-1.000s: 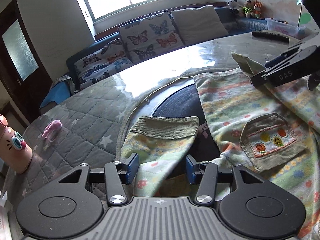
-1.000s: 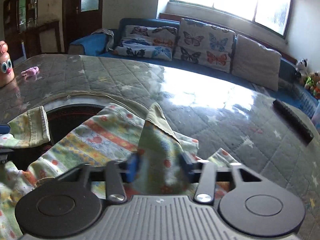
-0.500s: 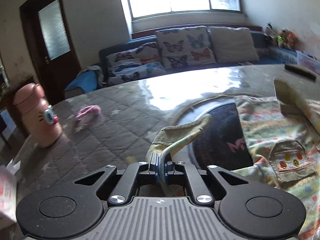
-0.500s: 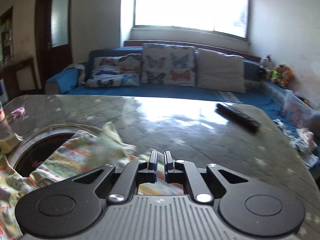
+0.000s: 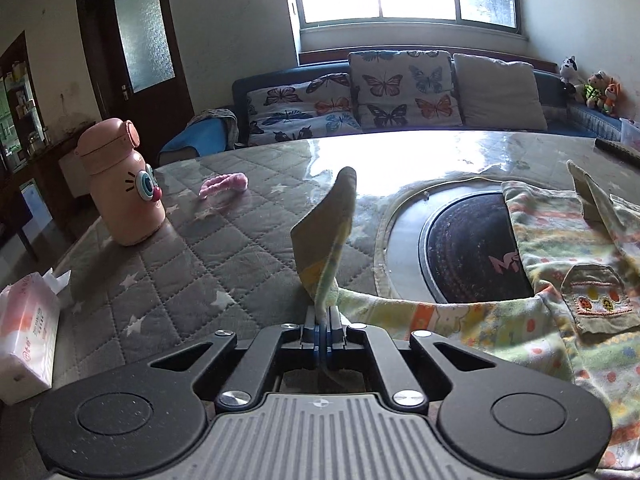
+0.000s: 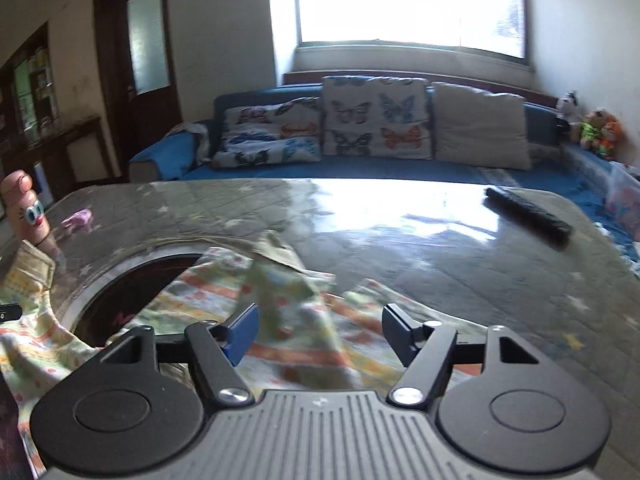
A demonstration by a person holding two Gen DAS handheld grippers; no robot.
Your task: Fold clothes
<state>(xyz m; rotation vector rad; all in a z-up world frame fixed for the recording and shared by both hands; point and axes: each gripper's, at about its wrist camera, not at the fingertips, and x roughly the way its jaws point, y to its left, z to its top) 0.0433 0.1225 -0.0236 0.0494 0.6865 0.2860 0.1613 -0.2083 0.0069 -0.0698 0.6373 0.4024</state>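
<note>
A child's patterned green, yellow and orange garment (image 5: 560,280) with an olive pocket (image 5: 596,300) lies on the quilted grey table (image 5: 200,264), partly over a round black hotplate (image 5: 468,248). My left gripper (image 5: 321,336) is shut on one sleeve (image 5: 328,232), whose olive cuff stands up above the fingers. My right gripper (image 6: 320,332) is open just above the other sleeve (image 6: 288,292), which lies folded on the garment (image 6: 200,300), blurred. The left sleeve cuff shows at the left edge of the right wrist view (image 6: 32,272).
A pink cartoon bottle (image 5: 120,184) and a small pink item (image 5: 224,184) are on the table's left part. A tissue pack (image 5: 28,332) sits at the left edge. A black remote (image 6: 528,216) lies at the far right. A sofa (image 5: 400,96) stands behind.
My left gripper closed on the sleeve and lifted it upright, swinging left. My right gripper closed on the other sleeve half a second ago and has now opened, leaving it on the garment.
</note>
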